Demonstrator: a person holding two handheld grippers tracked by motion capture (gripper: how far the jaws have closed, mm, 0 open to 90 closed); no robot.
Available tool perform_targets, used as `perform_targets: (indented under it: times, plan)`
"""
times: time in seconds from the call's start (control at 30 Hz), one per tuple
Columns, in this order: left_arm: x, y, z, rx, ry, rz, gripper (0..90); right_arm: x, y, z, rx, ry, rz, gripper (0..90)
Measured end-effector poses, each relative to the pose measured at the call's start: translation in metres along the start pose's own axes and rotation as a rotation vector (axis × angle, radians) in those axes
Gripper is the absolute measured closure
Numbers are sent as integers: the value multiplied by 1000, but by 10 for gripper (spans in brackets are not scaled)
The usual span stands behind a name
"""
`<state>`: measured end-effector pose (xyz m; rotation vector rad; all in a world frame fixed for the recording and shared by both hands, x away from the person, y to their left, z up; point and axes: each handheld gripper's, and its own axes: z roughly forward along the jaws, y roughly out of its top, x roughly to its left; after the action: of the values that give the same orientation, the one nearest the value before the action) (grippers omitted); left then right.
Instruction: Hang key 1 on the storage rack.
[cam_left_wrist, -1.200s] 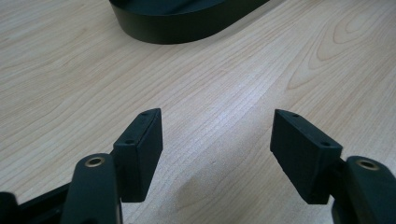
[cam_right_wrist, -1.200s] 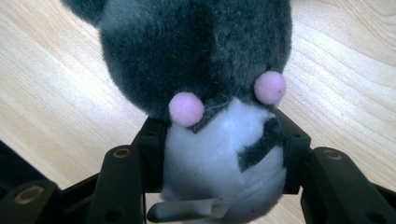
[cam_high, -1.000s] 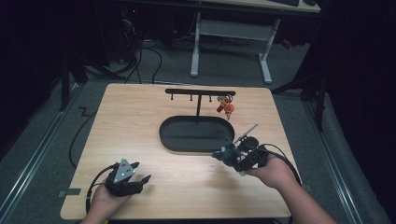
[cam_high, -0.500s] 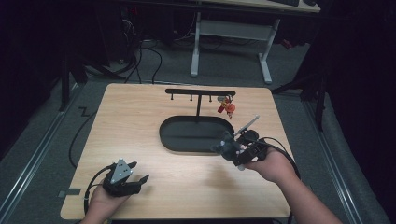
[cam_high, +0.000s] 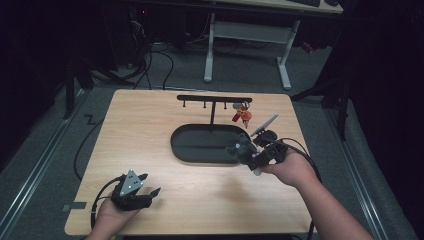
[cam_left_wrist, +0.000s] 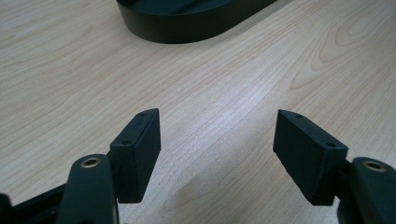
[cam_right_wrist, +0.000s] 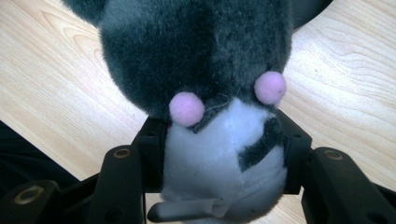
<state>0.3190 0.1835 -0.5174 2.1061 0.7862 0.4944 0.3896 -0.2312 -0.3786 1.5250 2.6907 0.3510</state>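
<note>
At the near left corner of the wooden worktop (cam_high: 150, 145), the left tool (cam_high: 141, 187) sits low in the person's left hand (cam_high: 111, 216), its two black jaws standing wide apart with bare wood grain between them; in the left gripper view the left tool (cam_left_wrist: 217, 154) has nothing between its jaws, and the rounded end of the black oval tray (cam_left_wrist: 187, 21) lies farther off. Toward the middle, that black oval tray (cam_high: 187, 150) lies on the worktop, and from it rises a thin post carrying a black hook rack (cam_high: 214, 98) with small pegs along its underside. A red keychain (cam_high: 242, 114) hangs from the rack near its right end. Right of the tray, the right tool (cam_high: 248, 151) is held in the person's right hand (cam_high: 290, 169) just over the tray's right end, and its jaws are clamped on a grey plush toy (cam_high: 241, 148). In the right gripper view the right tool (cam_right_wrist: 223, 151) pinches the plush toy (cam_right_wrist: 201, 51) at its white lower part, the dark grey fur and two small pink pompoms standing above the pads, with the worktop behind it.
</note>
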Motion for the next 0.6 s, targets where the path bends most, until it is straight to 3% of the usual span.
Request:
perform_targets:
  times: [0.3,0.6]
  plan:
    - [0,0,0,-10,4,-4,326,-6,16,-9,-1,1,33,498]
    - [1,-2,0,-3,2,-2,326,-10,29,-10,-6,4,30,498]
